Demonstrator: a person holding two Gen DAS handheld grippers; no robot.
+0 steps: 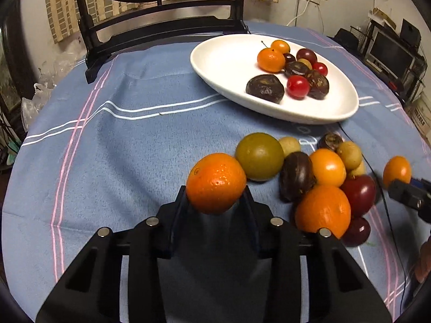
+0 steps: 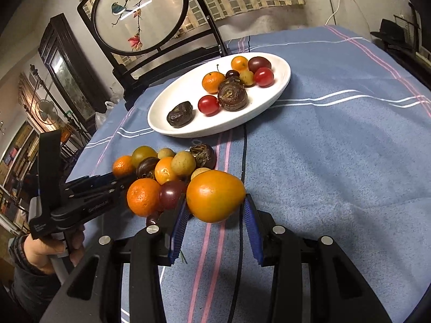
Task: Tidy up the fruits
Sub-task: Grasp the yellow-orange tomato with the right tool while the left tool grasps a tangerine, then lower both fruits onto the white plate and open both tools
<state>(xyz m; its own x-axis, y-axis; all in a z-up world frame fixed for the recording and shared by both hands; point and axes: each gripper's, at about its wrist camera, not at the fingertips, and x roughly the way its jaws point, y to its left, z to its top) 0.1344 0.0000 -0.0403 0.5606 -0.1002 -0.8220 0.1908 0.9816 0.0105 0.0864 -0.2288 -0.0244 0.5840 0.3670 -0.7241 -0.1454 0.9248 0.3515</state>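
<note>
My left gripper (image 1: 215,196) is shut on a small mandarin (image 1: 215,183) at the left end of a loose pile of fruit (image 1: 326,177) on the blue cloth. In the right wrist view the same left gripper (image 2: 122,179) reaches in from the left to that mandarin (image 2: 122,165). My right gripper (image 2: 215,204) is shut on an egg-shaped orange-yellow fruit (image 2: 215,195) beside the pile (image 2: 167,169). It shows at the right edge of the left wrist view, the right gripper (image 1: 398,185) with its fruit (image 1: 396,171). Beyond the pile, a white oval plate (image 1: 223,59) (image 2: 280,78) holds several fruits.
A black wooden stand with a round painted screen (image 2: 140,13) (image 1: 161,27) sits at the table's far edge behind the plate. A thin black cable (image 2: 242,188) runs over the cloth from plate to front. A person's hand (image 2: 45,247) grips the left tool.
</note>
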